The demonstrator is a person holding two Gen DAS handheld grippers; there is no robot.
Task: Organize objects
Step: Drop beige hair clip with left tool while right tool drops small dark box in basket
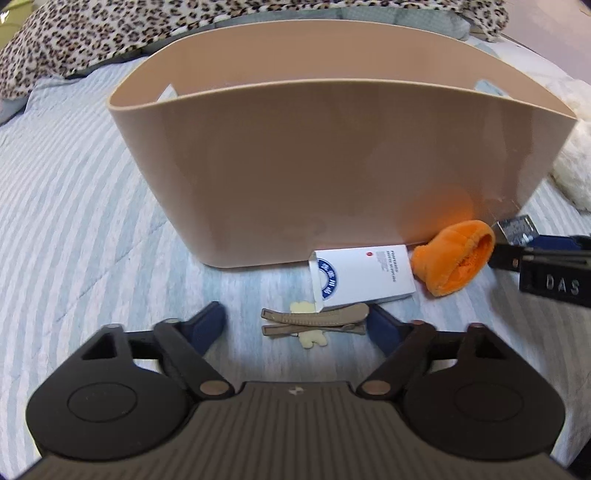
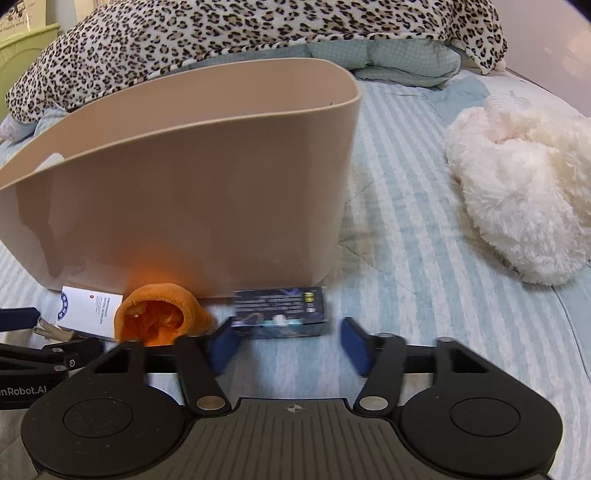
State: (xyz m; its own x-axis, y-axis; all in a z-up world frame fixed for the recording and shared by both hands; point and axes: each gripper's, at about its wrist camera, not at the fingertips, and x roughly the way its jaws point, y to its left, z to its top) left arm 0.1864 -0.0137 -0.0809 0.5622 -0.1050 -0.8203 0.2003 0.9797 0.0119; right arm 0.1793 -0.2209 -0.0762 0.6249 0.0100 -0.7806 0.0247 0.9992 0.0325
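A tall beige plastic bin (image 1: 332, 166) stands on the striped bed; it also shows in the right wrist view (image 2: 192, 199). In front of it lie a tan hair clip (image 1: 314, 320) on a pale yellow piece (image 1: 314, 338), a white carton (image 1: 364, 277), an orange plush sock (image 1: 454, 258) and a dark blue box (image 2: 280, 312). My left gripper (image 1: 297, 326) is open around the hair clip, low over the bed. My right gripper (image 2: 286, 345) is open just short of the blue box, whose left end is by the left finger.
A fluffy white plush toy (image 2: 517, 192) lies on the bed to the right. A leopard-print blanket (image 2: 258, 33) and a pale blue pillow (image 2: 399, 59) are piled behind the bin. The striped blue sheet (image 1: 74, 206) spreads left of the bin.
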